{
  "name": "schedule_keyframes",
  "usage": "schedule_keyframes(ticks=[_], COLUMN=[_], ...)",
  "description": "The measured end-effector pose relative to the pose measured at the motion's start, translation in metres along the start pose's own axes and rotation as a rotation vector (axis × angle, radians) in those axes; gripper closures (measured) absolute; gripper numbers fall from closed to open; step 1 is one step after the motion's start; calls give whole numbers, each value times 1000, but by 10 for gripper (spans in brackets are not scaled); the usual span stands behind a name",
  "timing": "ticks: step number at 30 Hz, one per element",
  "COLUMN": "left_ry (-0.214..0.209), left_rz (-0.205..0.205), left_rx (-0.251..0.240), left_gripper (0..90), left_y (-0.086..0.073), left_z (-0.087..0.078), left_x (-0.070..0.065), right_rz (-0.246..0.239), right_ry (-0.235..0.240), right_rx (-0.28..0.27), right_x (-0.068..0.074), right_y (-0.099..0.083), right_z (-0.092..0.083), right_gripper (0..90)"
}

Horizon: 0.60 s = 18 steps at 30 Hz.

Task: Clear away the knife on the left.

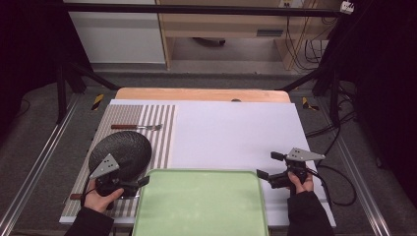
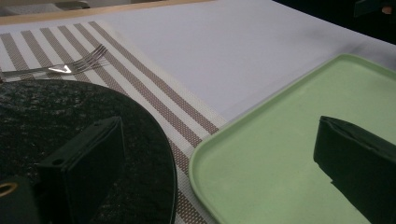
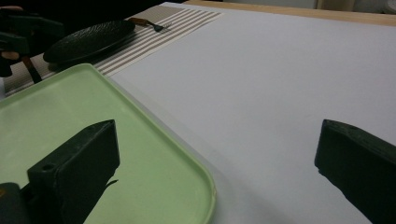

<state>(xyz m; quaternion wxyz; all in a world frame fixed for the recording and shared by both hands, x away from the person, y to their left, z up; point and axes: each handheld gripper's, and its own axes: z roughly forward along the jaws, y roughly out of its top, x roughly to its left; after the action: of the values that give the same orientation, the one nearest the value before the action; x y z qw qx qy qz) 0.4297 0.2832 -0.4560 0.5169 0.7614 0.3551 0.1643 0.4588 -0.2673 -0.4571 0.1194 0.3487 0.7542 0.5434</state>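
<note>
At the bottom of the frame I hold the left gripper (image 1: pixel 129 186) and right gripper (image 1: pixel 269 169) wide and empty beside the green tray (image 1: pixel 201 206), risking knocking the black plate (image 1: pixel 120 153) at lower left.

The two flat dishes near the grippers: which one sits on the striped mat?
The dark round plate, textured and black, lies on the striped mat. The green tray, rectangular and pale, sits beside it.
</note>
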Motion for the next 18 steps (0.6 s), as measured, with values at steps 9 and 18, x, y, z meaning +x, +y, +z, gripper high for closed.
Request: schedule_keyframes(ticks=[9, 18], left_ry=[7, 16], left_rz=[17, 25], left_rx=[13, 48], left_gripper=[18, 18], left_y=[5, 8], left_z=[-2, -10], left_x=[-2, 1], right_rz=[1, 0], right_ry=[2, 2], right_rx=[-2, -1], right_x=[0, 0], right_y=[0, 0], right_z=[0, 0], right_gripper=[3, 2])
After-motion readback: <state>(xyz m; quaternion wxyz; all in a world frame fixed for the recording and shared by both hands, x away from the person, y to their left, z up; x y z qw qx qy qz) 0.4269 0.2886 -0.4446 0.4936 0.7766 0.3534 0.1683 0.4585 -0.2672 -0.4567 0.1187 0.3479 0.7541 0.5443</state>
